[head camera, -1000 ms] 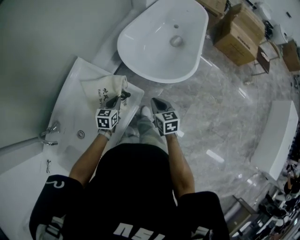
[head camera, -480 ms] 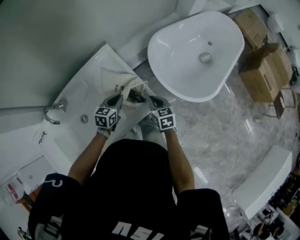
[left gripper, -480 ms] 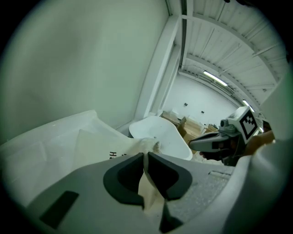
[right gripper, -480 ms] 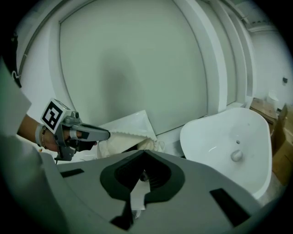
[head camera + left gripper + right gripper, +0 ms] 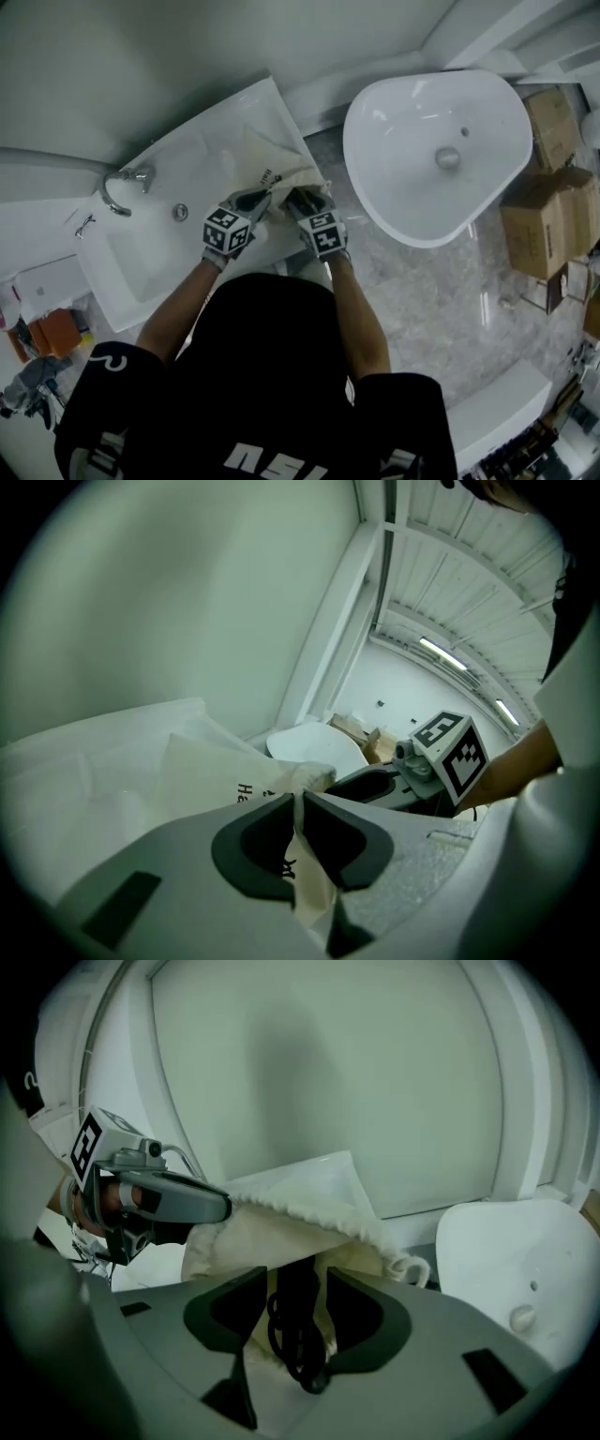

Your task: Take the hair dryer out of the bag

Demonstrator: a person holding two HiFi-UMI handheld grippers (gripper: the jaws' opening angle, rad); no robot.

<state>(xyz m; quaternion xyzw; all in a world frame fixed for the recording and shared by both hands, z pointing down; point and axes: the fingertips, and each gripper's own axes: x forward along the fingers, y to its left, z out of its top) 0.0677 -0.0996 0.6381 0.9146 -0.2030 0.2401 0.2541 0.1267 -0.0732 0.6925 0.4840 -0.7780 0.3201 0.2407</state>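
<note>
- Left gripper (image 5: 296, 803) is pinching the bag's (image 5: 211, 775) cream cloth. The right gripper (image 5: 292, 1302), whose jaws have just been opening, is standing apart around the black hair dryer (image 5: 298, 1288) at the bag mouth, at 12 o'clock from it, without pressing.
- Closing on the looped cord (image 5: 281, 1340) alone is risking a slip, or dragging the bag along.
- Most of the dryer's body is lying hidden inside the cloth.

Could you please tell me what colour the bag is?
Cream bag; the left gripper view shows it best.

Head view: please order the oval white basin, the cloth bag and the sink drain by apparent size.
Largest: oval white basin.
Then: cloth bag.
Smallest: sink drain.
No two look alike.
</note>
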